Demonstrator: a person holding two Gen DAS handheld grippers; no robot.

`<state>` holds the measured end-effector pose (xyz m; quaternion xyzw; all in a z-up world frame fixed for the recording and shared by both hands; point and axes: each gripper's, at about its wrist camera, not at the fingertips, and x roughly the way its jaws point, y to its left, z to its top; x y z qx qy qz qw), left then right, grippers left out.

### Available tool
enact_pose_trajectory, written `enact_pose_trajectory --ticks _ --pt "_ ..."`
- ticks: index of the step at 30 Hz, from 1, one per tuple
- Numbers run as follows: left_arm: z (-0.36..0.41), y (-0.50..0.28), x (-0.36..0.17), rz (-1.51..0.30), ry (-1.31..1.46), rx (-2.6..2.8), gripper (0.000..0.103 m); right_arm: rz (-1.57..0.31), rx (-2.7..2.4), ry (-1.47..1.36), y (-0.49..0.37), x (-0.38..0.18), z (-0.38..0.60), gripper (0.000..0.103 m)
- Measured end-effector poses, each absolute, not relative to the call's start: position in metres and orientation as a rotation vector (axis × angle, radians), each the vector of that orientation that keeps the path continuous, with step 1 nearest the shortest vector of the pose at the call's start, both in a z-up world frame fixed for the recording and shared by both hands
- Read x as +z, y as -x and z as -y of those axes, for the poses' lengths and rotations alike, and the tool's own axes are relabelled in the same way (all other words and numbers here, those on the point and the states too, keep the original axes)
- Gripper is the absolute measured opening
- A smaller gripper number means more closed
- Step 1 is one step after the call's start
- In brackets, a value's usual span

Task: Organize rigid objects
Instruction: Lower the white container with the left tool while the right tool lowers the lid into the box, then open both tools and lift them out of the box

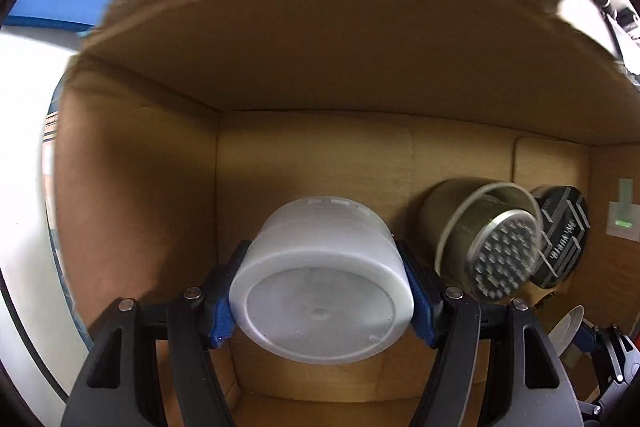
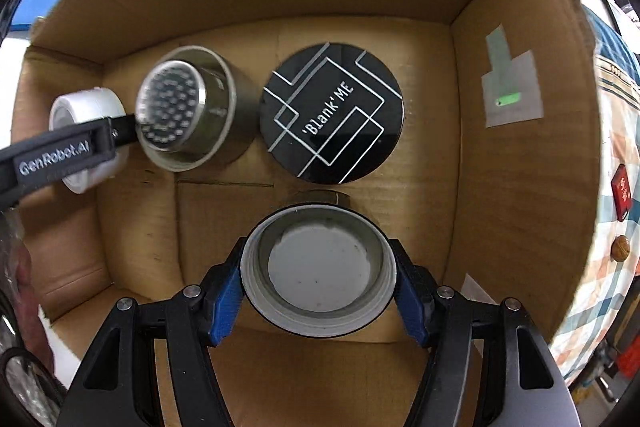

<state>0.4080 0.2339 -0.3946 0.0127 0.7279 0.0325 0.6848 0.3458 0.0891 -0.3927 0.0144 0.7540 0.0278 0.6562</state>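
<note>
Both your wrist cams look down into the cardboard box [image 1: 320,67] [image 2: 500,187], close up. Left cam sits by its left wall; right cam nearer its right wall. Both share the black disc [image 1: 564,243] [image 2: 332,113] on the box floor.

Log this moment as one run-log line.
left tongs: shut on white jar | right tongs: shut on white lid | both over cardboard box | inside: black disc, metal cup

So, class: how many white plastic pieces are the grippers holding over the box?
2: a white jar in the left gripper, and a white screw lid in the right gripper. Others may be hidden.
</note>
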Motion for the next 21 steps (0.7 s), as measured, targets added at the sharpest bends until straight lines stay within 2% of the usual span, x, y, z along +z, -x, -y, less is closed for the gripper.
enact_pose_trajectory --ticks 9,12,14,16,18,21 --pt "-0.238 -0.415 -0.397 -1.645 0.004 0.093 0.069 -1.778 0.050 -0.084 -0.352 -0.416 -0.084 0.069" --pt "-0.237 -0.412 -0.388 -1.653 0.044 0.087 0.074 -1.816 0.047 -0.112 -0.348 -0.416 -0.073 0.070" --pt "-0.234 -0.408 -0.378 -1.654 0.059 0.076 0.076 -1.818 0.059 -0.126 -0.357 -0.412 -0.062 0.076" --pt "-0.232 -0.403 -0.368 -1.646 0.079 0.066 0.076 -1.823 0.072 -0.121 -0.357 -0.406 -0.061 0.077" --pt "-0.229 -0.397 -0.359 -1.638 0.079 0.061 0.077 -1.823 0.098 -0.121 -0.355 -0.400 -0.063 0.085" --pt "-0.230 -0.388 -0.347 -1.622 0.113 0.043 0.090 -1.797 0.117 -0.099 -0.351 -0.386 -0.066 0.092"
